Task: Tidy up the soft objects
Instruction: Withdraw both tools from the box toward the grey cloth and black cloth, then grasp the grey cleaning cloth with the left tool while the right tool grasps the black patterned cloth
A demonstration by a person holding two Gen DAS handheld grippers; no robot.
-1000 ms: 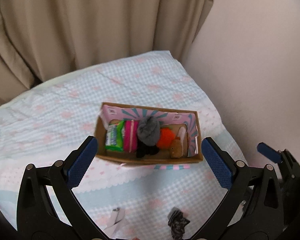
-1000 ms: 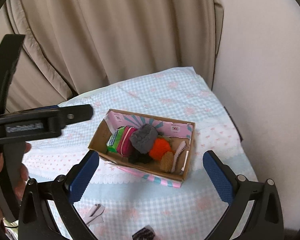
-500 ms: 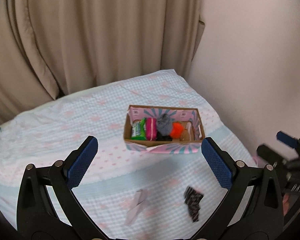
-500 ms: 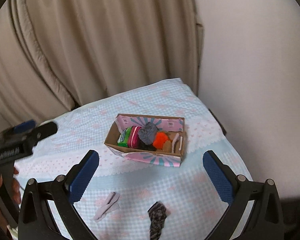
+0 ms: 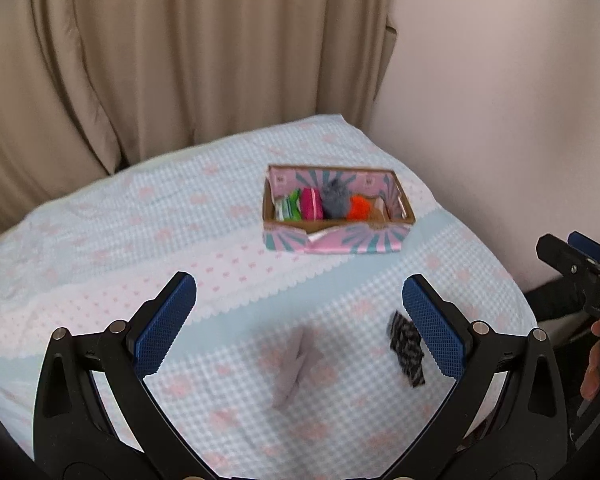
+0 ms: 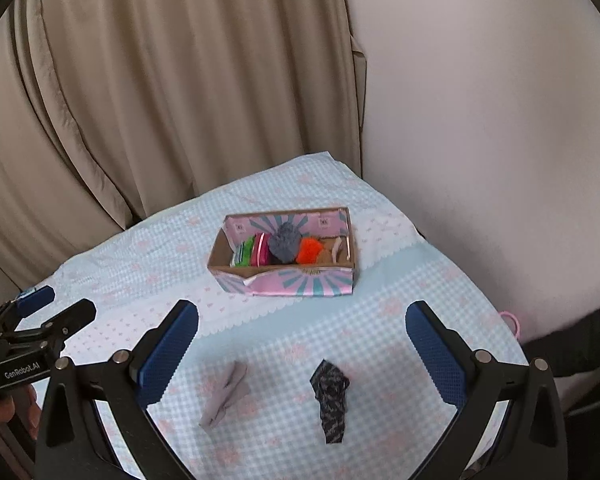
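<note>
A pink and teal cardboard box [image 5: 332,240] [image 6: 284,282] sits toward the far side of the bed, packed with green, pink, grey and orange soft items. A pale grey cloth [image 5: 296,364] [image 6: 226,394] and a black patterned sock [image 5: 406,350] [image 6: 331,396] lie loose on the bedspread, nearer to me. My left gripper [image 5: 300,320] hangs open above them, the sock just beside its right finger. My right gripper [image 6: 302,354] is open too, with both cloths between its fingers in the right wrist view. Neither gripper holds anything.
The bed has a light blue checked spread [image 5: 120,240] [image 6: 400,320] with pink motifs. Beige curtains [image 5: 180,60] hang behind it and a plain wall [image 6: 480,120] rises on the right. A person's hand [image 5: 592,372] holds the right gripper's handle at the edge.
Both grippers have pulled back and away from the box, so it looks smaller and farther. The grey cloth and the sock have come further into view between the fingers.
</note>
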